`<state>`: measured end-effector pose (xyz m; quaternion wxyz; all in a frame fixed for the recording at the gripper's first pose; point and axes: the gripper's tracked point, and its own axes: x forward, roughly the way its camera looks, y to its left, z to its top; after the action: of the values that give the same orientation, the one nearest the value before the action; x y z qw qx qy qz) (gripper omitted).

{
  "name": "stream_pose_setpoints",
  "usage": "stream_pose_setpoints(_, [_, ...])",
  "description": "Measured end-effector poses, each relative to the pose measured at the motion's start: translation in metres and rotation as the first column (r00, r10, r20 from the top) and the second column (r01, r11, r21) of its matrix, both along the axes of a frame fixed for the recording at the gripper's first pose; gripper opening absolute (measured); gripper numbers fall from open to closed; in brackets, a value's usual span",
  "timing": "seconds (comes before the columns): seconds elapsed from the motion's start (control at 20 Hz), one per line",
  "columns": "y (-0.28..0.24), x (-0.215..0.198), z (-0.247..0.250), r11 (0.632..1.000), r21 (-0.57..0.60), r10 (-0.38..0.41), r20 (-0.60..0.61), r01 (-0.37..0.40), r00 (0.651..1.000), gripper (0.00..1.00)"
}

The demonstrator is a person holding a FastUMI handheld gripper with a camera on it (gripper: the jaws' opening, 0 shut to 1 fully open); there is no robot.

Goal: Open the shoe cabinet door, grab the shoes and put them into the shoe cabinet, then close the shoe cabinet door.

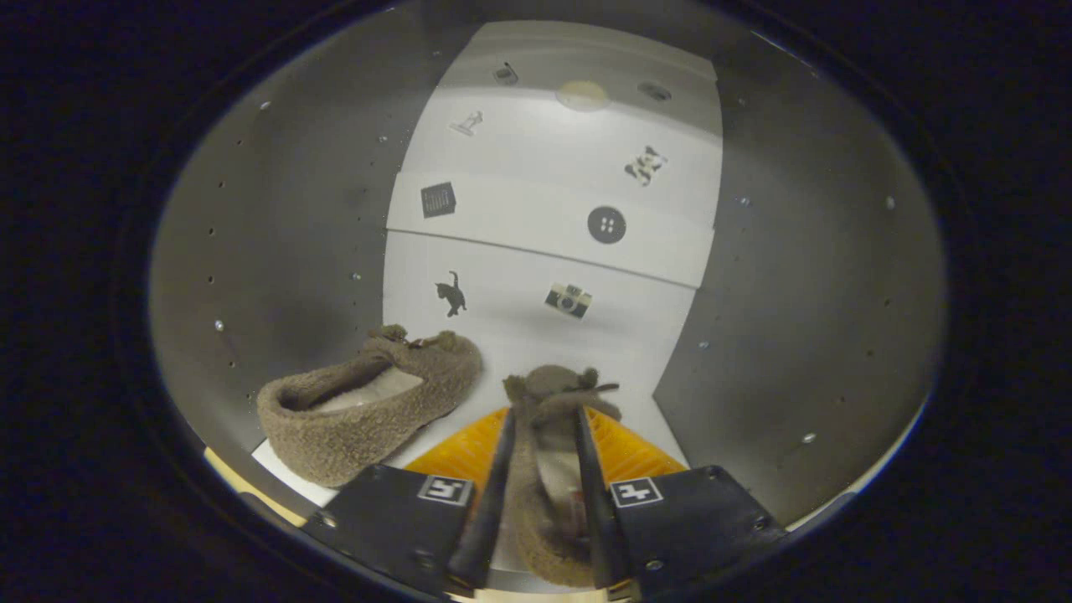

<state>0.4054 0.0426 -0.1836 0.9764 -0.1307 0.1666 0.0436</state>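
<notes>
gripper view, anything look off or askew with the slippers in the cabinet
Nothing damaged or spilled. The left slipper lies angled, not parallel to the slipper held between the gripper fingers, so the pair isn't lined up yet.

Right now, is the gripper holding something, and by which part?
Yes. The gripper is shut on the second slipper, its fingers pressing the two sides of the opening. The first slipper lies free inside the cabinet.
</notes>
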Motion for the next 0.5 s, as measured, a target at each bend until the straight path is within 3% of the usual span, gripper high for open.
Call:
stream_pose_setpoints(0.15, [0.011,-0.026,0.018,0.999,-0.027,0.030,0.055,-0.028,0.998,0.88])
stream_pose_setpoints(0.2, [0.016,-0.038,0.023,0.999,-0.030,0.041,0.073,-0.039,0.996,0.94])
stream_pose_setpoints(0.4, [0.026,-0.097,0.044,0.999,-0.008,0.035,0.122,-0.035,0.992,0.98])
stream_pose_setpoints(0.5, [0.033,-0.139,0.062,0.997,0.063,0.041,0.135,-0.050,0.990,0.99])
